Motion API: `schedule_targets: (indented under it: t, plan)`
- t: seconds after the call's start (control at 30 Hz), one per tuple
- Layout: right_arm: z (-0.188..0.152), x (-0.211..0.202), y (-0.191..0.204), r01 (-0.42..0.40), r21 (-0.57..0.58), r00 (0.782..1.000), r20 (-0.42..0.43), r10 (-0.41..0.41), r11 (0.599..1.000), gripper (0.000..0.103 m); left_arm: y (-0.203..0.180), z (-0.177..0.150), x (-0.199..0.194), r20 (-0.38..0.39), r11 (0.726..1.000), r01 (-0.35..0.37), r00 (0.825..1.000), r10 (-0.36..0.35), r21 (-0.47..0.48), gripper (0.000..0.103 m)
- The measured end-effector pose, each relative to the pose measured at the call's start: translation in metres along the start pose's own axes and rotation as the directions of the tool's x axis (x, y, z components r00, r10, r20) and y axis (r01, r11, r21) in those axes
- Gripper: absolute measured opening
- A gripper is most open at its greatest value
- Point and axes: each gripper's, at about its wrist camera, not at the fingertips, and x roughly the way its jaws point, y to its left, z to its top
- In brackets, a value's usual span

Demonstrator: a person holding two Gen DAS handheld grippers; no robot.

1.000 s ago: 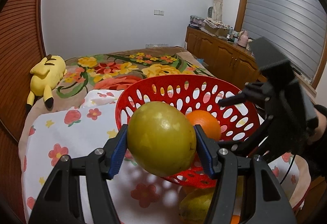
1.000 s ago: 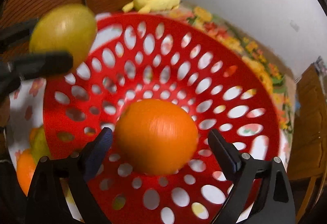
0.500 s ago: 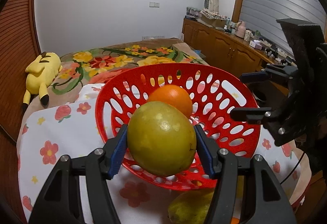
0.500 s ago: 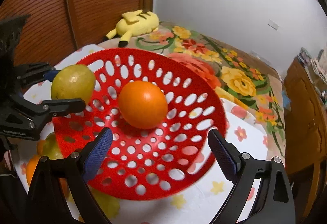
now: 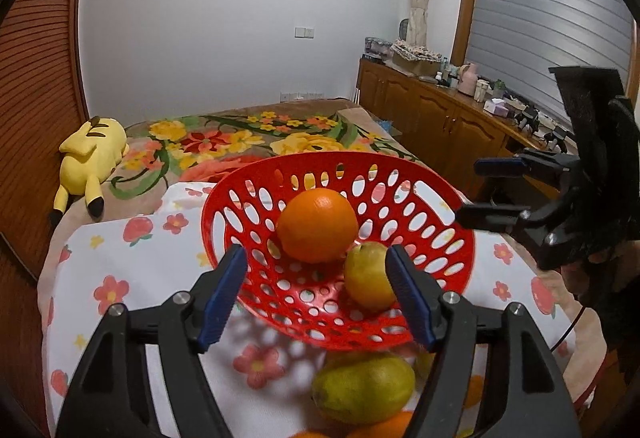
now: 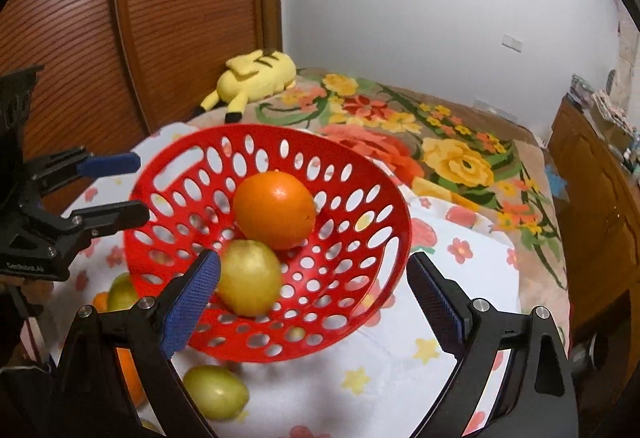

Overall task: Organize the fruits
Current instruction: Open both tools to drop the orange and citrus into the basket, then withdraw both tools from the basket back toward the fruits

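Both tongs, left point(image 5: 316, 294) and right point(image 6: 314, 294), stood wide, empty; orange point(image 5: 317, 225) touched yellow-green lemon point(image 5: 369, 275) in perforated red basket point(image 5: 452, 270).

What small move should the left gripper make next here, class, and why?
Probably dip the left gripper toward the yellow-green fruit lying on the floral cloth just below it. Its jaws stand open and empty, the red basket already holds an orange and a lemon, and loose fruit remains outside the basket.
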Motion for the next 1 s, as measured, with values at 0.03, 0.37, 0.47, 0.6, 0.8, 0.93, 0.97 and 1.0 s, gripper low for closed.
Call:
schedule_targets:
  t: [0.03,0.37,0.47,0.6,0.8,0.93,0.97,1.0]
  plan:
    - [-0.001,-0.005,0.0,0.002,0.008,1.0,0.014,-0.002,1.0,0.096,-0.001,-0.002,-0.003,0.002,1.0,0.0,1.0,0.0,0.002,0.073]
    - [-0.01,-0.061,0.014,0.045,0.061,0.988,0.144,-0.054,0.997,0.096,-0.015,-0.017,-0.035,0.029,1.0,-0.003,1.0,0.003,0.011,0.075]
    - [-0.016,-0.076,0.02,0.048,0.069,0.983,0.172,-0.059,0.996,0.096,-0.018,-0.023,-0.047,0.046,1.0,-0.003,0.999,0.003,0.008,0.077]
    - [-0.028,-0.093,0.032,0.044,0.08,0.978,0.2,-0.059,0.996,0.096,-0.024,-0.03,-0.059,0.056,1.0,0.003,0.998,-0.004,0.009,0.078]
    - [-0.056,-0.104,0.049,0.036,0.103,0.976,0.211,-0.057,0.994,0.096,-0.035,-0.044,-0.084,0.085,1.0,-0.001,0.996,0.0,0.018,0.079]
    - [-0.078,-0.106,0.059,0.016,0.134,0.976,0.215,-0.044,0.991,0.096,-0.035,-0.051,-0.093,0.095,1.0,-0.004,0.995,0.004,0.001,0.082]
    - [-0.085,-0.106,0.061,0.009,0.146,0.976,0.216,-0.041,0.989,0.096,-0.034,-0.054,-0.095,0.098,1.0,-0.002,0.995,0.002,-0.003,0.083]
    - [-0.09,-0.105,0.061,0.001,0.157,0.976,0.216,-0.035,0.988,0.096,-0.034,-0.056,-0.096,0.098,1.0,-0.006,0.995,0.006,-0.006,0.085]
